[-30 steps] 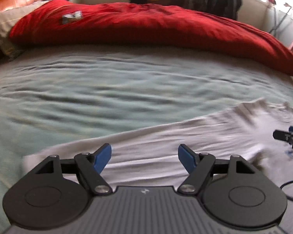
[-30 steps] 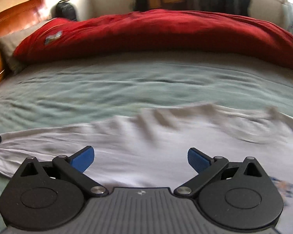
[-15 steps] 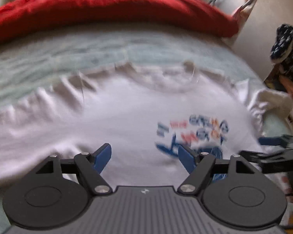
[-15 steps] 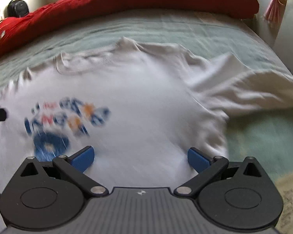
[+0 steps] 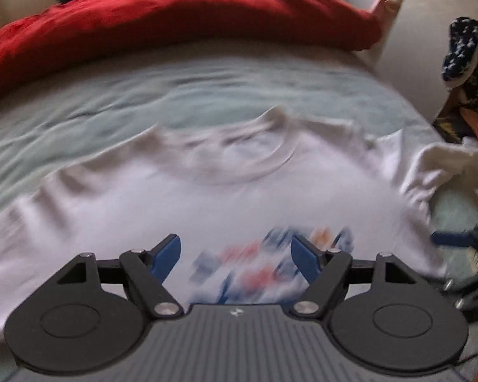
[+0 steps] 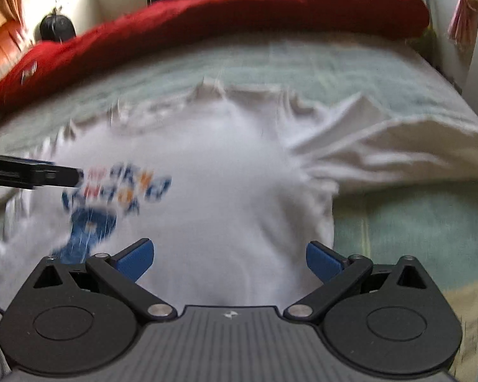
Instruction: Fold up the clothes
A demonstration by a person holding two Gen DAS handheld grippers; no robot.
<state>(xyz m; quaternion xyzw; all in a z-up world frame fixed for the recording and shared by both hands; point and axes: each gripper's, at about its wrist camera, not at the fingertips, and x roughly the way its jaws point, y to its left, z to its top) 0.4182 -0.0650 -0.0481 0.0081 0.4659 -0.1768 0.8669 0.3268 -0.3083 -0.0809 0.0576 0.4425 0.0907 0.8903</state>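
A white T-shirt (image 5: 207, 197) with a blue, red and orange print (image 5: 271, 254) lies spread front-up on the pale green bed sheet, collar toward the far side. The same T-shirt (image 6: 226, 172) fills the right wrist view, its print (image 6: 118, 191) to the left and one sleeve (image 6: 382, 146) rumpled at the right. My left gripper (image 5: 235, 254) hovers open above the print, holding nothing. My right gripper (image 6: 229, 258) is open above the shirt's lower right part, also empty. Each gripper's tip shows at the edge of the other's view. Both views are motion-blurred.
A red duvet (image 5: 175, 16) is bunched along the far side of the bed. The bed's right edge (image 5: 408, 95) drops to a pale floor. A dark blue patterned cloth (image 5: 468, 60) and clutter sit beyond it. A wooden headboard (image 6: 0, 51) stands at the far left.
Both grippers have swung to the right along the bed, from the plain hem area to over the printed chest and right sleeve. Both stayed open. The shirt lies as before.
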